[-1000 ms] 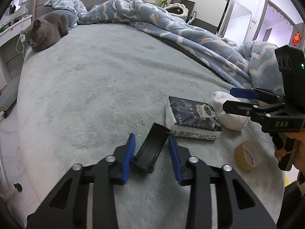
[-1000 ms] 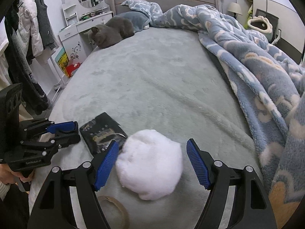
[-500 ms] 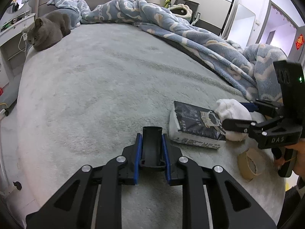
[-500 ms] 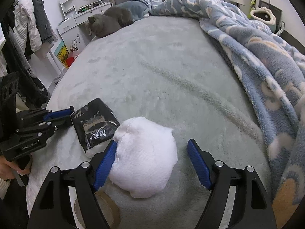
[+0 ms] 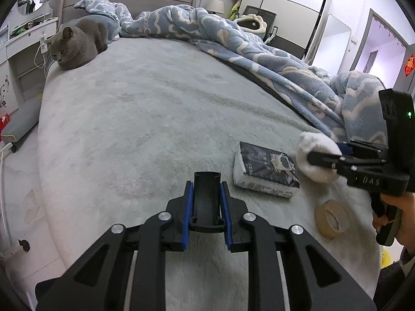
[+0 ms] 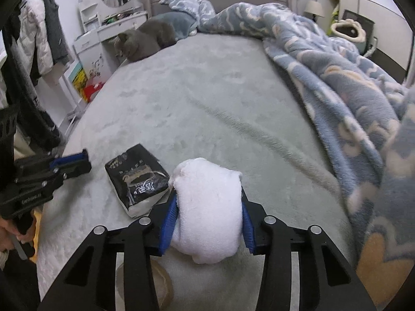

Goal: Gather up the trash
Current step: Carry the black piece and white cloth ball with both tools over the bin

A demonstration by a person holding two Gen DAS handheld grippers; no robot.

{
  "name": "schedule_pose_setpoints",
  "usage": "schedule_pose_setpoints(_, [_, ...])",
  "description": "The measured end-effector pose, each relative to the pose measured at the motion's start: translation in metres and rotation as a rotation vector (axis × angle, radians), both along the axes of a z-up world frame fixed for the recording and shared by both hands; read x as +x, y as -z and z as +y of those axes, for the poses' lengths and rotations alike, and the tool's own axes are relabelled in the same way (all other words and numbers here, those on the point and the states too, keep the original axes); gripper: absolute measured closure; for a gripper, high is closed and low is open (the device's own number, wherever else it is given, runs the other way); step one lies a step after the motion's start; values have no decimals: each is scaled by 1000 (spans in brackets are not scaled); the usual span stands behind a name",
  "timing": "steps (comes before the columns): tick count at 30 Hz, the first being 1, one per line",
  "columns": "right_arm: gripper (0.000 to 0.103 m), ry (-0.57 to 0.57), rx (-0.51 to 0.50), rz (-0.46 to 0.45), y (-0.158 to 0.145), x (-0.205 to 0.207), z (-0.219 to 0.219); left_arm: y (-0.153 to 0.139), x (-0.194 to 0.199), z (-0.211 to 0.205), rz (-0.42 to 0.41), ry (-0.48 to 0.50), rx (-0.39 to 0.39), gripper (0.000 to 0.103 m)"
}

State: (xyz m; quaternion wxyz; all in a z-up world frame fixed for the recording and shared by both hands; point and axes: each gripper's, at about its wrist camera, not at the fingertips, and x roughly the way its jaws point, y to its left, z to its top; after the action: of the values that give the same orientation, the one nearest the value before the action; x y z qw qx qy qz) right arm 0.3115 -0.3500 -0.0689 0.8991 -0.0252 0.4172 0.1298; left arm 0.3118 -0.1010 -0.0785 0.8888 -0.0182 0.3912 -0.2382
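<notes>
left wrist view: on the grey bed (image 5: 145, 119), near its near edge, the right gripper (image 6: 207, 207) has just closed on a white wad (image 6: 207, 207) beside a dark packet (image 5: 265, 169), while the left gripper (image 5: 207, 202) clamps a black clip (image 5: 207, 197).

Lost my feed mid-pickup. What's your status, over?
Left gripper shut on black plastic clip. Right gripper just closed on white sock bundle. Black packet and tape roll remain on bed. Nothing blocking.
</notes>
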Motion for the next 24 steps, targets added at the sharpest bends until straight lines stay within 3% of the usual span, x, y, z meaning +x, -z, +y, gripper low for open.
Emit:
schedule_pose_setpoints(14, [59, -2, 45, -51, -17, -38, 30, -10, -43, 27, 5, -54, 51, 81])
schedule_pose_setpoints(24, [59, -53, 74, -66, -24, -65, 77, -9, -73, 70, 32, -131, 86, 81])
